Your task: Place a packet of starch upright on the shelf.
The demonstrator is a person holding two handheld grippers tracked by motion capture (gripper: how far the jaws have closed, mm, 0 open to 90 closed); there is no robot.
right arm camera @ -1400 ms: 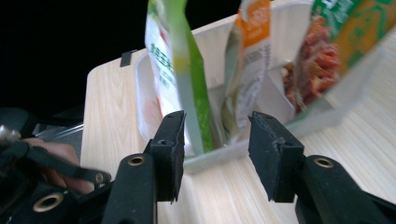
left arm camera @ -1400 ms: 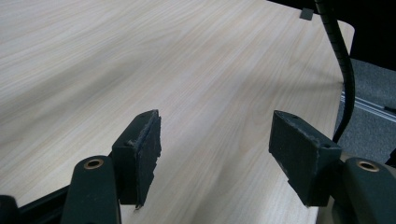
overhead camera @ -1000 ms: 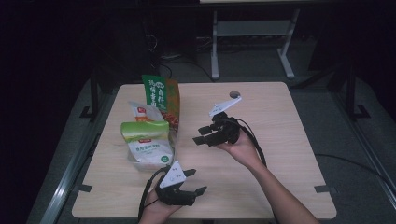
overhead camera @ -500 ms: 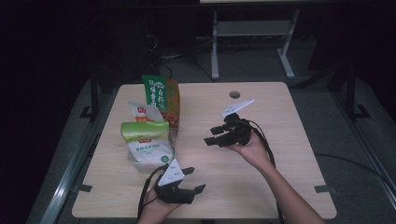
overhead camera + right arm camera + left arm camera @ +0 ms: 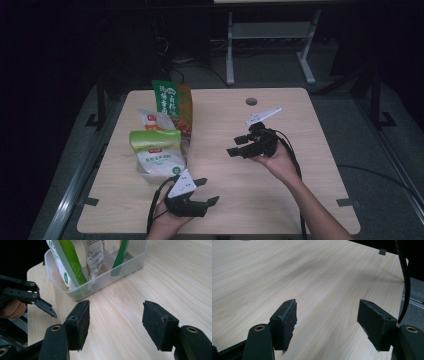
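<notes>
Right tool (image 5: 235, 146) jaws just been opening, empty, above table (image 5: 300, 200); left tool (image 5: 206, 191) released, empty.

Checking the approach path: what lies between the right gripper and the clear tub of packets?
Bare tabletop, in the right gripper view, from right gripper to clear tub.

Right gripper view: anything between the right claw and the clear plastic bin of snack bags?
Nothing visible. The right claw stands open and empty, and only bare light wooden table lies between it and the clear plastic bin of green and white snack bags. The left claw sits off to the side, out of that line.
</notes>
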